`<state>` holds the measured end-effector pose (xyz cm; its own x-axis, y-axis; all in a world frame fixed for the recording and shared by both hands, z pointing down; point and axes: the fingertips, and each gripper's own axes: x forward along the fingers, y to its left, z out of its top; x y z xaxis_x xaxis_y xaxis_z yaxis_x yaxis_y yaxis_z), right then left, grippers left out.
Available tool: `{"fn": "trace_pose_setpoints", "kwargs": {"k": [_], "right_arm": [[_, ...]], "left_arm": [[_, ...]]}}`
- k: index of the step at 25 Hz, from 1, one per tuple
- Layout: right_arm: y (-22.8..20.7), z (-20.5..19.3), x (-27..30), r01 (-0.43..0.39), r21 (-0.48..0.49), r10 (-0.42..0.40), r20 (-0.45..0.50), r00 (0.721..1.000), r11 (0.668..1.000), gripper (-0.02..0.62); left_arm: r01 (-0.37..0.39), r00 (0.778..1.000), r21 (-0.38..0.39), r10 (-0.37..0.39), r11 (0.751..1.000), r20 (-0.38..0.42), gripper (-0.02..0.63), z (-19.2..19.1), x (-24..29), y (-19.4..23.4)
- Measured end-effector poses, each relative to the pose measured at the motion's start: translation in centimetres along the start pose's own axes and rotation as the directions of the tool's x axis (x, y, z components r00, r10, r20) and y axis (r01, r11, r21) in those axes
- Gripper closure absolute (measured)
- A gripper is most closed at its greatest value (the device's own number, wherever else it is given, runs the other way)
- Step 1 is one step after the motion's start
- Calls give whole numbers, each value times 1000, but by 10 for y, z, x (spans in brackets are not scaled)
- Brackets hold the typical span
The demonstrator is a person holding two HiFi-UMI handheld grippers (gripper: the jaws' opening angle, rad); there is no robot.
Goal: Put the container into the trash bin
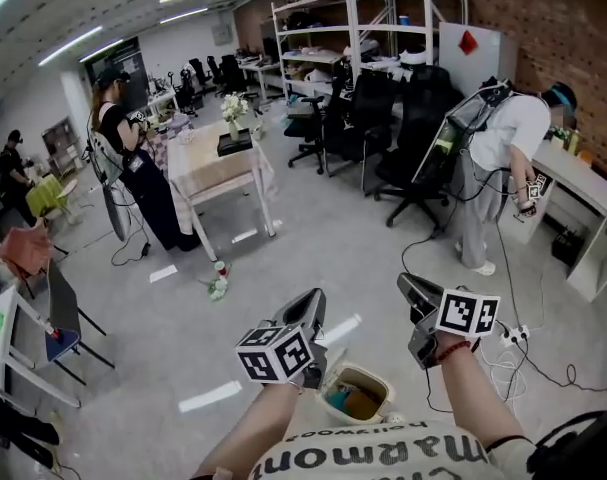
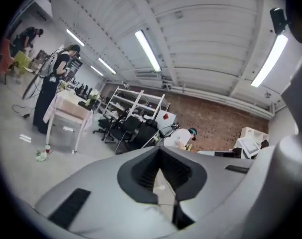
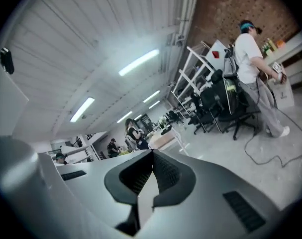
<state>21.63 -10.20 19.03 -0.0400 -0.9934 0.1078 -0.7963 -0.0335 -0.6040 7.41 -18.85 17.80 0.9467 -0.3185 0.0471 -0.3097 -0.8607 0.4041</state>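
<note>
Container, judging by the brownish tub-like shape beside a teal scrap, is lying inside the small cream-rimmed round trash bin, which is sitting on the grey floor just in front of the person's body. Which of the two pieces is really the container cannot be told at this size. It is looking like a light, thin-walled thing that would dent under a hard squeeze and may be greasy. A gentle pinch across the rim or upper wall would be the safest hold, if it needed moving again. As things lie, the task is appearing finished.

Above the bin, the left hand-held gripper and the right hand-held gripper are hanging well apart, both pointing up and out into the room. In the left gripper view the dark ribbed pads are meeting along one line with nothing between them. The right gripper view is showing the same: the pads are pressed together and empty. Neither hand-held gripper is touching the bin.

Farther off, a white-legged bench with a pale cloth is carrying a vase of flowers, and a person in dark clothes is standing beside it. Black office chairs are crowding the middle of the room, and a person in a white top is bending at a white counter.
</note>
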Motion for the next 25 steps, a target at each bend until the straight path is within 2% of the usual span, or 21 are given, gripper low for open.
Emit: {"fn": "trace_pose_setpoints", "kwargs": {"k": [4,8,12,16,25], "right_arm": [[46,51,-19,6,-217,16,98,995,976,594],[82,59,-39,18,-294,27,149,988,956,594],[96,64,-49,40,-306,9,156,988,951,594],[91,58,-51,62,-299,-21,138,990,952,594],[77,47,-61,123,-310,-84,137,987,943,594]], "left_arm": [[77,992,124,-88,989,89,604,56,-5,-41],[156,977,139,-173,978,124,606,76,-30,-72],[183,966,163,-208,970,154,606,92,-45,-89],[172,966,122,-192,977,171,606,90,-49,-83],[157,970,106,-173,982,172,606,76,-56,-80]]}}
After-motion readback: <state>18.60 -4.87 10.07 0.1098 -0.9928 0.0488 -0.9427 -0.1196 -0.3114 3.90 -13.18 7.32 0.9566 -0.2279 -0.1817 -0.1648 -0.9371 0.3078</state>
